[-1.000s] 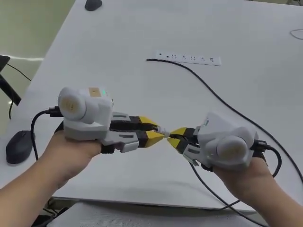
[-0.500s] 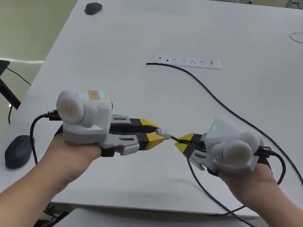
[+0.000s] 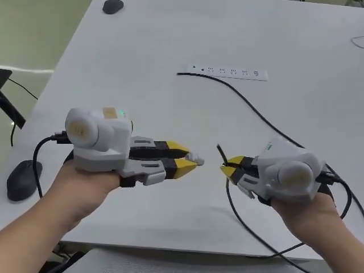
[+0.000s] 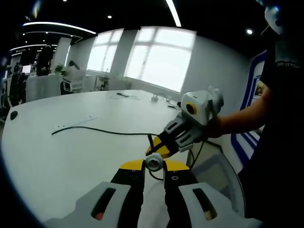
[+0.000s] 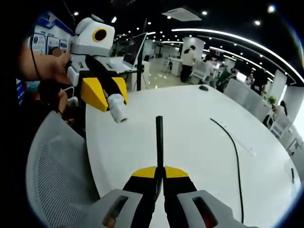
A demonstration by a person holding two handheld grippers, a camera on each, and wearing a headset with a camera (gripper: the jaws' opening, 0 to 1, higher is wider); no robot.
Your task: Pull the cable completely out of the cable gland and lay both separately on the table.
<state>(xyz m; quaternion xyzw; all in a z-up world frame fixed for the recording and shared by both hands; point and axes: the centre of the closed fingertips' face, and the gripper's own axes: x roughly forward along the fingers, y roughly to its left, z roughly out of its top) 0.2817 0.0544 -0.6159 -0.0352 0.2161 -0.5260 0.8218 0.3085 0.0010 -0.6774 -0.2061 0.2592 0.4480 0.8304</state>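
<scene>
A white table (image 3: 170,34) lies under both grippers, and a power strip (image 3: 227,72) rests on it in the upper middle of the head view. At the lower left, the left gripper (image 3: 192,158) has its jaws closed on the whitish cable gland (image 3: 197,158), which sticks out from the yellow tips. At the lower right, the right gripper (image 3: 229,166) pinches the black cable (image 3: 220,152), whose free end points upward. Cable end and gland are apart, both held above the table.
</scene>
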